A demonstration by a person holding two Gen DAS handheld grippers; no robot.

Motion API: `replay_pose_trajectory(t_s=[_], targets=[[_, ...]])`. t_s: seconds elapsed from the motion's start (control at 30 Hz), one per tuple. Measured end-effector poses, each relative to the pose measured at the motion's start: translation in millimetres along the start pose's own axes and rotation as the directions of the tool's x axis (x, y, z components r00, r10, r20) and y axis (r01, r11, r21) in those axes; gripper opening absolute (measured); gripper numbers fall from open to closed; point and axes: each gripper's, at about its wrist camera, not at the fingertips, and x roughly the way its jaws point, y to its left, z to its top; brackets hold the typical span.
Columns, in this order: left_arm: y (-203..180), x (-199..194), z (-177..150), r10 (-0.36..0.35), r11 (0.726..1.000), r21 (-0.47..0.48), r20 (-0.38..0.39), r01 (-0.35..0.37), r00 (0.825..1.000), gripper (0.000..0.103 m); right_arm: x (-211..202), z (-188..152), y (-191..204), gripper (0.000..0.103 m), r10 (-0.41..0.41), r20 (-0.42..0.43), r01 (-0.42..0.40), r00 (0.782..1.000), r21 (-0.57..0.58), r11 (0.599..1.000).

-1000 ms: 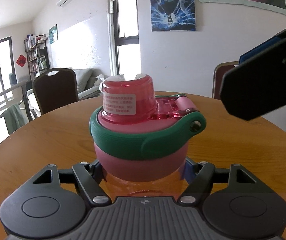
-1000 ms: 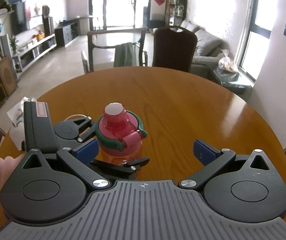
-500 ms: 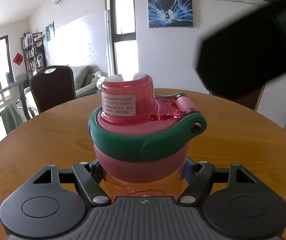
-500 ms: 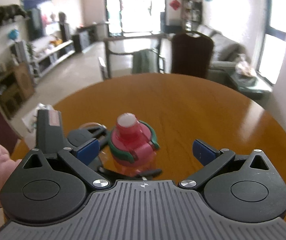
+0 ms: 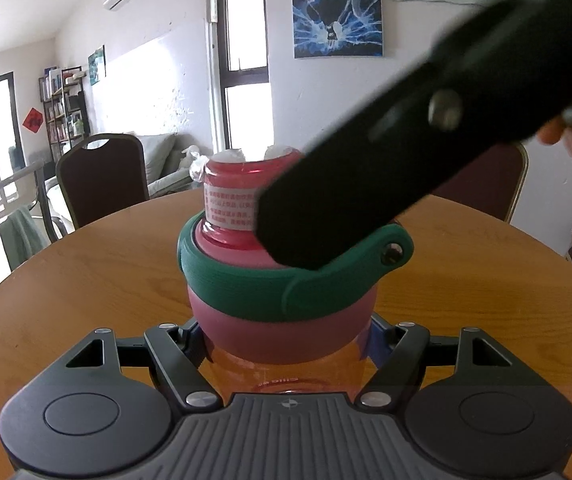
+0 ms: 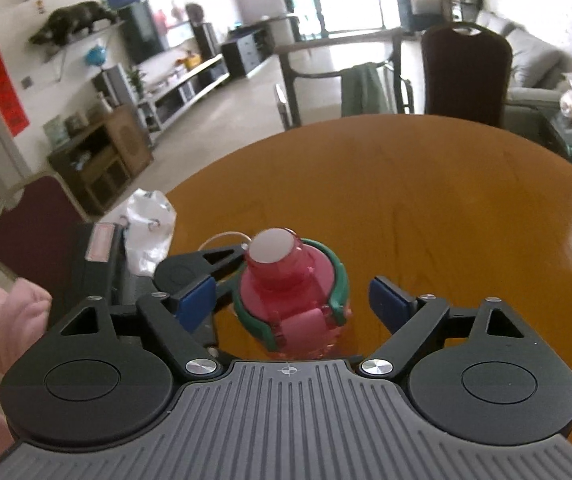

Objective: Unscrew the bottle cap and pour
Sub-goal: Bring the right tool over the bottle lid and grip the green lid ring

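Bottle (image 5: 286, 364) stands upright on the round wooden table (image 6: 445, 184), one bottle only, its orange body clenched low down between the pads of my left gripper (image 5: 286, 344), just under the pink collar. Its one cap (image 6: 286, 276), pink with a green carry loop folded round it, is seated on the neck.

What has changed in the last second is my right gripper (image 6: 289, 300): it was hanging back above and off to the side, and now it has swung in over the cap. In the left wrist view its dark body crosses in front of the cap's clear dome where a second ago it only edged the frame. Its blue-padded fingers (image 6: 196, 304) are spread wide, one on each side of the cap, touching nothing that I can see. The left grip and the bottle have not shifted.

To my mind that means I am lining up to take hold of the cap while the left steadies the body; whether it has been off already I cannot say.

Count: one bottle, one cap, two grippers, one table. No cup to pour into shows in either view.
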Motion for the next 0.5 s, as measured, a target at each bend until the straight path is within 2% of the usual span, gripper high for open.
replay_pose_trajectory(t_s=[0.13, 0.23, 0.27, 0.43, 0.5], targets=[[0, 0, 0, -0.001, 1.0, -0.003, 0.005, 0.001, 1.0, 0.072, 5, -7, 2, 0.087, -0.017, 0.003, 0.018, 1.0, -0.047, 0.999], [0, 0, 0, -0.001, 1.0, -0.006, 0.009, 0.001, 1.0, 0.072, 16, -8, 6, 0.078, -0.029, -0.004, 0.028, 1.0, -0.083, 0.996], [0, 0, 0, -0.002, 1.0, -0.006, 0.011, 0.002, 1.0, 0.072, 17, -10, 7, 0.072, -0.026, -0.002, 0.026, 1.0, -0.083, 0.996], [0, -2, -1, -0.011, 1.0, -0.002, 0.014, 0.011, 1.0, 0.072, 19, -14, 9, 0.071, -0.01, -0.002, 0.01, 1.0, -0.143, 0.99], [-1, -2, -2, -0.025, 1.0, 0.011, 0.018, 0.025, 1.0, 0.072, 17, -12, 3, 0.071, 0.039, -0.023, -0.042, 0.999, -0.172, 0.984]])
